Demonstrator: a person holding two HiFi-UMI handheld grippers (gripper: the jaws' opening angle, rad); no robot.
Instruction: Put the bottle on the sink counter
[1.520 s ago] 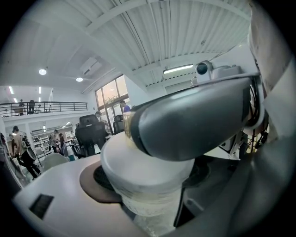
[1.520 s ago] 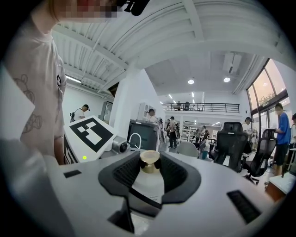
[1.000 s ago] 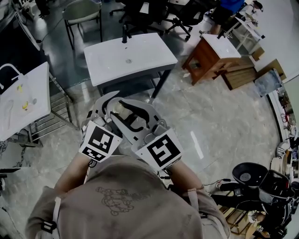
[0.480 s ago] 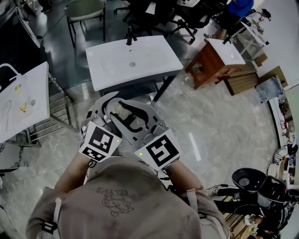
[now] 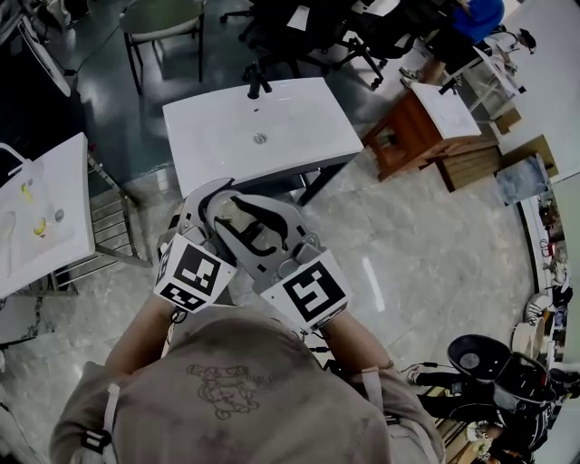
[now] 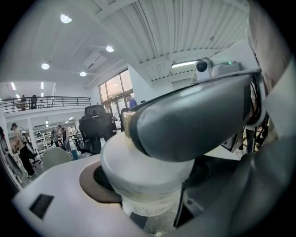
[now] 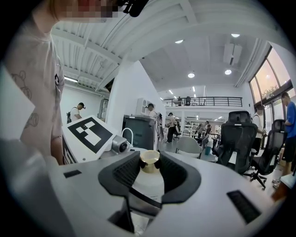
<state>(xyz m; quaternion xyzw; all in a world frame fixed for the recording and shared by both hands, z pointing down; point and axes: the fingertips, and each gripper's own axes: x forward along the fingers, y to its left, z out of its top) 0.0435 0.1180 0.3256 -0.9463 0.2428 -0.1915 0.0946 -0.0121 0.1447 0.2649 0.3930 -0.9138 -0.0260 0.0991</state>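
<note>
A white bottle (image 5: 237, 211) with a gold cap (image 7: 149, 159) is held in front of my chest between both grippers. My left gripper (image 5: 210, 201) is shut on its wide body (image 6: 148, 178), a brown pad (image 6: 92, 185) pressing against it. The right gripper (image 5: 252, 217) is shut round the neck just below the cap, its dark ribbed jaws cupping it from both sides (image 7: 149, 172). The white sink counter (image 5: 299, 136) with a black faucet (image 5: 258, 83) stands just ahead of the grippers, lower than the bottle.
A white table (image 5: 54, 227) with small yellow items over a metal rack stands at the left. A wooden stand (image 5: 421, 131) is right of the sink. Chairs (image 5: 163, 23) stand behind it. Black equipment (image 5: 480, 353) sits on the floor at the lower right.
The sink counter has drawn nearer in the head view as I walk toward it. Both grippers keep the same hold on the bottle.
</note>
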